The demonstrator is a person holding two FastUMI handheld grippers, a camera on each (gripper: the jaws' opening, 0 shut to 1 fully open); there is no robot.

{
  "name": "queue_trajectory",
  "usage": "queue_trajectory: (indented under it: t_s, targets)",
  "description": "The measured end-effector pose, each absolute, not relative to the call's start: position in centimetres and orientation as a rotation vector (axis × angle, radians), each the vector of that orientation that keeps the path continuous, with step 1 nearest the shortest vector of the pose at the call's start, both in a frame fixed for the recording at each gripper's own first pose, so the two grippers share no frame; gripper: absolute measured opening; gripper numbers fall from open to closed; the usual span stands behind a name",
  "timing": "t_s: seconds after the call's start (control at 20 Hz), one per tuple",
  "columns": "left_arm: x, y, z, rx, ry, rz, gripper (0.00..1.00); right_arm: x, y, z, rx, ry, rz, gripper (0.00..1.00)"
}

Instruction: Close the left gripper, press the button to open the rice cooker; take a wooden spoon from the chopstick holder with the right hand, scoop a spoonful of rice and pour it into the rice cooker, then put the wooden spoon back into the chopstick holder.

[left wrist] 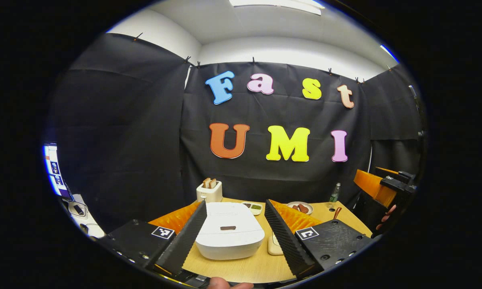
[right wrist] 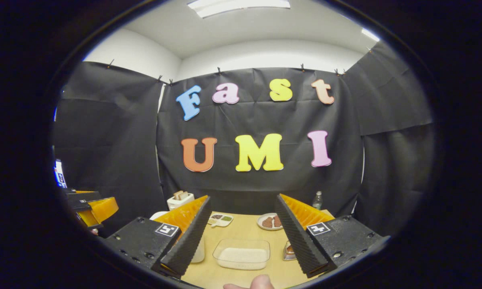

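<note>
- The left gripper (left wrist: 235, 224) hung with its fingers spread wide and grasping nothing; in the left gripper view the rice cooker (left wrist: 229, 235) sat framed between them at the lower centre of the frame, straight ahead and a little below.
- The cooker's lid was down, and a small dark bar (left wrist: 227, 228) on its top, facing the camera, looked like the button. Judged from this, the coming move turned on clenching the fingers first, then going forward and down onto that bar.
- The left gripper was plainly the nearer one to the cooker. The right gripper (left wrist: 389, 186) showed at the right edge of that view, well apart from it.
- The right gripper (right wrist: 243, 230) was likewise released and held nothing. In the right gripper view a clear container (right wrist: 242, 253) lay between its fingers at the bottom centre, long side across the frame, with a shallow layer of white rice (right wrist: 243, 256) in it.
- A brown handle (left wrist: 337, 212), likely the wooden spoon, stood tilted at the lower right of the left gripper view; the chopstick holder itself was too hidden to make out.
- Farther back on the table (right wrist: 241, 230) stood a toaster (left wrist: 209, 190) holding bread slices, a divided dish (right wrist: 220, 219) with dark and green fillings, a plate (right wrist: 270, 221) of brownish food, and a bottle (right wrist: 316, 200).
</note>
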State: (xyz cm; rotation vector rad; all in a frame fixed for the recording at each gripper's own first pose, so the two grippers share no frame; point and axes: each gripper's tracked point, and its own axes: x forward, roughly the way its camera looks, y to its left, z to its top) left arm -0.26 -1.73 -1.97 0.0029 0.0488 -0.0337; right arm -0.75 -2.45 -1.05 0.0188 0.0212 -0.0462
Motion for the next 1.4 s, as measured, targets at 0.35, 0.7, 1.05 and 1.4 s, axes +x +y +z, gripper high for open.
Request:
queue_trajectory:
  t_s: [0.35,0.7,1.05,1.4]
  targets:
    - [-0.8,-3.3,-4.0,0.010,0.113,-0.074,0.94,-1.9,-4.5,-2.9,0.017,0.053,-0.086,1.00]
    - [1.0,-4.2,-5.7,0.019,0.174,-0.089,0.94,-1.5,-6.5,-4.1,0.016,0.087,-0.106,1.00]
    - [4.6,-4.1,-8.4,0.012,0.290,-0.073,0.87,1.8,-9.0,-5.1,0.040,0.130,-0.120,0.98]
    - [9.5,-2.4,-12.3,0.034,0.454,-0.015,0.21,6.0,-12.2,-5.9,0.049,0.148,-0.127,0.98]
